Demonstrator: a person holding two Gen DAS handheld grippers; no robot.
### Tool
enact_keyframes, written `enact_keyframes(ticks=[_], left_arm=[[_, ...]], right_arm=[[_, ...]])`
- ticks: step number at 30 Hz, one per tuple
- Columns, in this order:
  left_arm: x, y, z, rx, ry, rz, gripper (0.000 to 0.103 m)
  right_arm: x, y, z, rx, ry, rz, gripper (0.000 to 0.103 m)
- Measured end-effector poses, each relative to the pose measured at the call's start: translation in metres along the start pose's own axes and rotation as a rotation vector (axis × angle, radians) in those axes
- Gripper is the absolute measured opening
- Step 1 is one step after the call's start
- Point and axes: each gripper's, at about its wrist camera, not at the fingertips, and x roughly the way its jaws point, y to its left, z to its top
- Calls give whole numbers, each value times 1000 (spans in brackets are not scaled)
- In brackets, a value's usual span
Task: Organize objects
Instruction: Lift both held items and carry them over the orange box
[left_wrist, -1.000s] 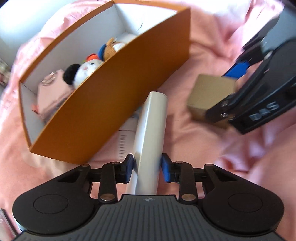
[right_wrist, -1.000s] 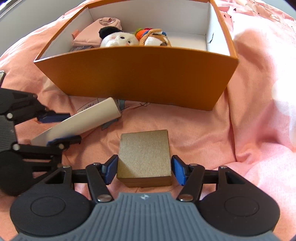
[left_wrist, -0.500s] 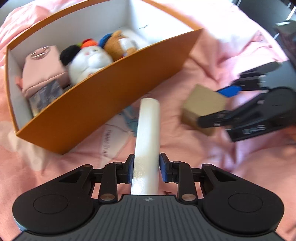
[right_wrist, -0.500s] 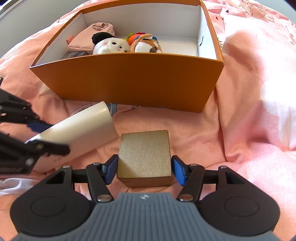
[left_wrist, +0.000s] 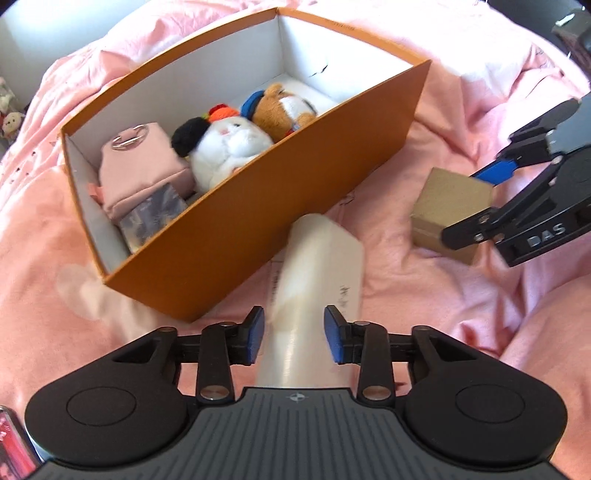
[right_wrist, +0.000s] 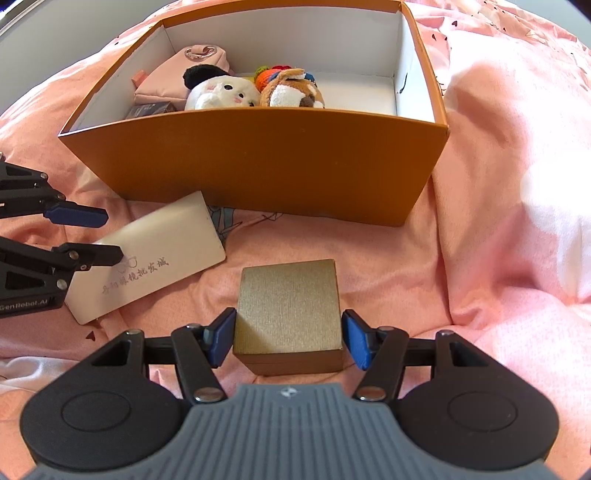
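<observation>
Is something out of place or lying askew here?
Yes. The white case lies askew on the pink bedding, outside the orange box, between the open jaws of the left gripper. The gold box is also still outside, between the right gripper's jaws.

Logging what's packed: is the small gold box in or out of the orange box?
Out: gold box sits on the pink bedding, before the orange box.
</observation>
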Motion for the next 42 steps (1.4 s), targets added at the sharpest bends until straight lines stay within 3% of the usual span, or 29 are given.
enact_keyframes(ticks=[2, 4, 9, 12, 15, 19, 21, 27, 35, 42], left_arm=[[1, -3, 1, -11, -7, -15, 55], [5, -11, 3, 0, -12, 16, 60], [25, -55, 2, 219, 28, 244, 72], [38, -76, -3, 314, 53, 294, 78], [49, -86, -7, 372, 74, 360, 80], [57, -81, -6, 356, 95, 379, 76], [57, -77, -5, 337, 97, 359, 71], [51, -68, -3, 305, 88, 326, 70], [1, -34, 13, 61, 6, 137, 69], [-49, -24, 28, -122, -90, -19, 69]], right_arm=[[0, 0, 0, 0, 0, 1, 63], [0, 0, 0, 0, 0, 1, 63], [0, 0, 0, 6, 1, 7, 63], [0, 0, 1, 4, 4, 15, 64], [0, 0, 4, -19, 6, 16, 63], [0, 0, 11, -56, 3, 17, 64], [1, 0, 14, -71, 9, 20, 65], [6, -1, 15, -83, 46, 41, 63], [-8, -10, 12, -36, 25, 55, 62], [-45, -11, 14, -32, -73, 63, 62]])
